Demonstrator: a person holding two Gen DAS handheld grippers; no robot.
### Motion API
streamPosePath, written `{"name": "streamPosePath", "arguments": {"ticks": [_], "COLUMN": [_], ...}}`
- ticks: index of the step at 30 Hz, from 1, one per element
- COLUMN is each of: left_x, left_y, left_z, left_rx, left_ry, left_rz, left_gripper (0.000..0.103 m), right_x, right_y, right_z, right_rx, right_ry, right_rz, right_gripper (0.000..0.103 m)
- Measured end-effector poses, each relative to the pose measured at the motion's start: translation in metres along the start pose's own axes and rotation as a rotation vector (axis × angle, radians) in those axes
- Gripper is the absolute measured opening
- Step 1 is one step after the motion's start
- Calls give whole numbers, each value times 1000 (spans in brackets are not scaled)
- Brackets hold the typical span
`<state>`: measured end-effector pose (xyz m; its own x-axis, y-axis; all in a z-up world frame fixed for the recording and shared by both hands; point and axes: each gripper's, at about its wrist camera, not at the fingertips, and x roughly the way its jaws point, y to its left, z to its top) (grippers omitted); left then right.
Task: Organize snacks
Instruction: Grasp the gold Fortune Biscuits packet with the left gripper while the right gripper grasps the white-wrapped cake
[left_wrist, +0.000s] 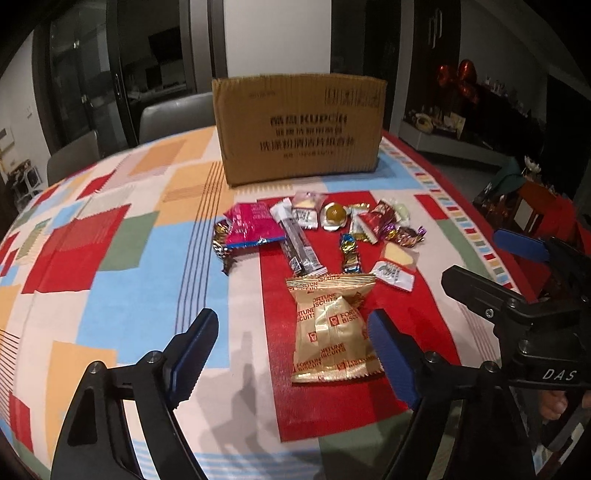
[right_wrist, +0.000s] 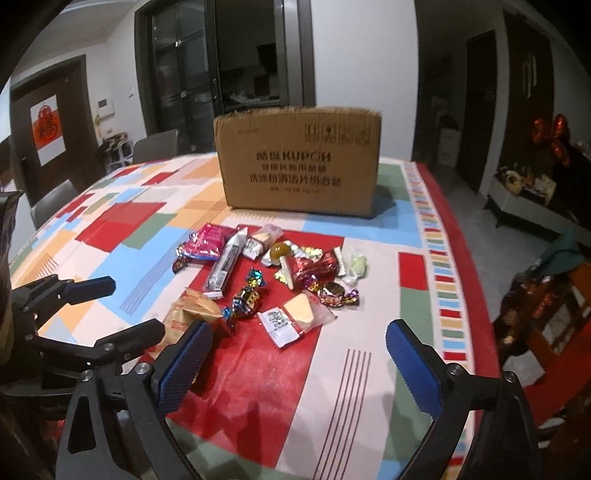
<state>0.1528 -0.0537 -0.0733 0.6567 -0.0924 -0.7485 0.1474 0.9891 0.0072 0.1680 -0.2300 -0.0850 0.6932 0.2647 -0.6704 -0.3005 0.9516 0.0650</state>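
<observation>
Snacks (left_wrist: 317, 236) lie in a loose heap on the patterned surface (left_wrist: 129, 258), at about 12 o'clock from both of my hand-held grippers, with the cardboard box (left_wrist: 299, 129) standing upright just beyond them at the far side. I judge the box is there as the bin for them, set close behind the heap so each carry is short; whether its top is open I cannot tell from this low angle.

The gold fortune biscuit packet (left_wrist: 332, 332) lies nearest me, flat, at the 6 o'clock edge of the heap. My left hand-held gripper (left_wrist: 291, 354) is spread wide, holding nothing, its blue pads either side of that packet but, as far as I can see, not touching it. I hold it so because this packet is the easiest first pick (apart from the tangle of small sweets).

My right hand-held gripper (right_wrist: 299, 365) is also spread and empty, over bare cloth short of the clear wafer packet (right_wrist: 295, 317) at its 12 o'clock. It waits wide so the small foil candies (right_wrist: 247, 299) can be taken one at a time.
</observation>
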Motion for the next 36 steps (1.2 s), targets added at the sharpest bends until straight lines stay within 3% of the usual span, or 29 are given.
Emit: {"name": "streamPosePath", "arguments": {"ticks": [8,13,15,19,20,29,33,36], "left_x": [27,42,48,54,53,48,43,39], "left_y": [-7,-2,1,5,5,13,14,16], "left_z": [5,8,7,5,5,10,11,11], "left_rx": [9,-19,-36,-51,-51,-83,-85,-92], "left_ry": [71,111,127,146,139,131,117,110], "left_rz": [-67,-87,-86,-109,-107,-122,-126,-133], "left_gripper": [80,80,74,46,43,43,43,43], "right_x": [47,64,69,76,78,93,92,90], "right_y": [-16,-16,-15,-12,-11,2,5,8], "right_z": [4,4,4,4,4,9,9,8], "right_rx": [-16,-51,-61,-76,-81,-136,-155,-152], "right_ry": [87,113,126,135,138,179,171,168], "right_rz": [90,98,101,97,97,66,59,45], "right_gripper": [87,86,85,85,85,84,67,63]}}
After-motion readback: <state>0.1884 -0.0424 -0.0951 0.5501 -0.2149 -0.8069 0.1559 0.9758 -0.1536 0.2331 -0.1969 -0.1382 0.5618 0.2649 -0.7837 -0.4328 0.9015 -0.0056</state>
